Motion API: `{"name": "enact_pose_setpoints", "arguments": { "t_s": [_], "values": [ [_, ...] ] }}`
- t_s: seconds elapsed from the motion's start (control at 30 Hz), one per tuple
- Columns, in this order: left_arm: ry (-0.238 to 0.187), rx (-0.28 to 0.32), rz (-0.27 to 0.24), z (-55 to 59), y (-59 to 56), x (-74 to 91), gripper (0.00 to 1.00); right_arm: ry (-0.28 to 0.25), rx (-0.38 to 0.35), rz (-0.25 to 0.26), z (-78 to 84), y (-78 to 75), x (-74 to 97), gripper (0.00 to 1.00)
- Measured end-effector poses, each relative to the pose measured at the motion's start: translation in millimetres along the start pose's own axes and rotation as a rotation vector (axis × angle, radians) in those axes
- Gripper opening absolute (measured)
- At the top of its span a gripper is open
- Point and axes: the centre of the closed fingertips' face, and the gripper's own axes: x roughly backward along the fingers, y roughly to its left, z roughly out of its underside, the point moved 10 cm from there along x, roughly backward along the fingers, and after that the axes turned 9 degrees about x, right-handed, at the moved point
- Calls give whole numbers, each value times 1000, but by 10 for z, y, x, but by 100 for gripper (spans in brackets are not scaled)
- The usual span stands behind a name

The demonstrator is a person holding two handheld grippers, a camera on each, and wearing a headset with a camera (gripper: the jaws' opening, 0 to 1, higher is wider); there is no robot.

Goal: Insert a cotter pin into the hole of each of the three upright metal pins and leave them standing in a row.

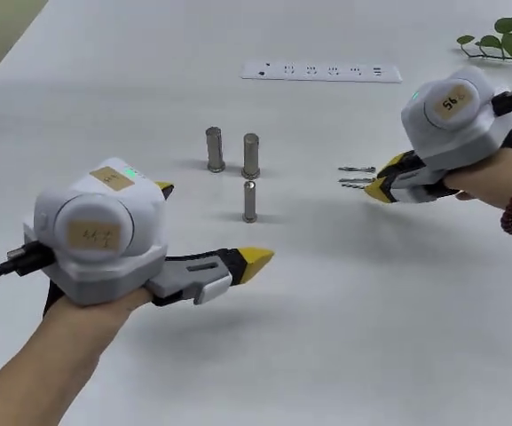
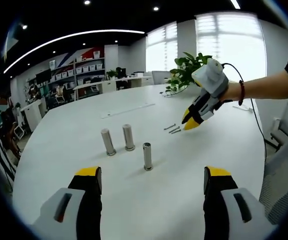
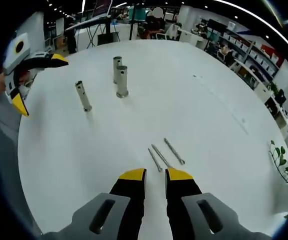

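Observation:
Three upright metal pins stand on the white table: two side by side (image 1: 215, 149) (image 1: 251, 156) and one nearer (image 1: 250, 201), also seen in the left gripper view (image 2: 147, 156). Three cotter pins (image 1: 356, 176) (image 3: 161, 155) lie flat to their right. My left gripper (image 1: 211, 222) (image 2: 153, 175) hovers in front of the metal pins, jaws wide open and empty. My right gripper (image 1: 382, 177) (image 3: 156, 175) points at the cotter pins from just behind them, apart from them. Its jaws stand a narrow gap apart with nothing between them.
A white power strip (image 1: 322, 70) lies at the far side of the table. A potted plant (image 1: 500, 40) sits at the far right corner. Bare table (image 1: 344, 293) spreads around the pins. Office desks and shelves stand beyond the table edge.

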Motion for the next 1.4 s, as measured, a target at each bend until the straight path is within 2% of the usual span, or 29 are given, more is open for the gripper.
{"name": "enact_pose_setpoints", "arguments": {
  "t_s": [0.03, 0.1, 0.23, 0.37, 0.7, 0.77, 0.87, 0.93, 1.03, 1.13, 1.23, 1.27, 1.3, 1.4],
  "values": [
    [2, 0, 2, 1, 0, 5, 83, 1, 2, -7, 0, -5, -17, 10],
    [-3, 36, 14, 3, 8, 15, 83, 10, 4, -24, 1, -5, -48, 9],
    [-4, 5, -5, -3, 27, 27, 82, 18, 30, -41, -23, -17, -97, 7],
    [-1, -3, 6, 4, 33, 20, 82, 37, 50, -72, -43, -32, -163, 5],
    [10, -22, 9, 26, 30, 18, 80, 81, 38, -151, -91, -86, -233, 0],
    [13, -18, 12, 25, 29, 20, 79, 91, 36, -153, -104, -87, -230, 0],
    [2, -7, 22, 11, 21, 22, 79, 105, 79, -160, -86, -140, -266, 0],
    [-1, -11, 21, 6, 20, 24, 78, 114, 115, -157, -99, -120, -260, 0],
    [4, -11, 24, 11, 19, 27, 77, 107, 169, -160, -103, -86, -238, 0],
    [18, -19, 26, 19, 16, 29, 75, 96, 162, -166, -92, -101, -237, 0],
    [22, -26, 34, 12, 18, 31, 73, 68, 160, -166, -86, -48, -196, 0],
    [21, -27, 36, 7, 17, 32, 73, 59, 172, -162, -90, -31, -180, 0],
    [20, -27, 39, -1, 18, 33, 71, 31, 218, -142, -116, -20, -158, 0],
    [22, -27, 44, -22, 14, 41, 67, 16, 238, -141, -132, 57, -93, 0]
  ]
}}
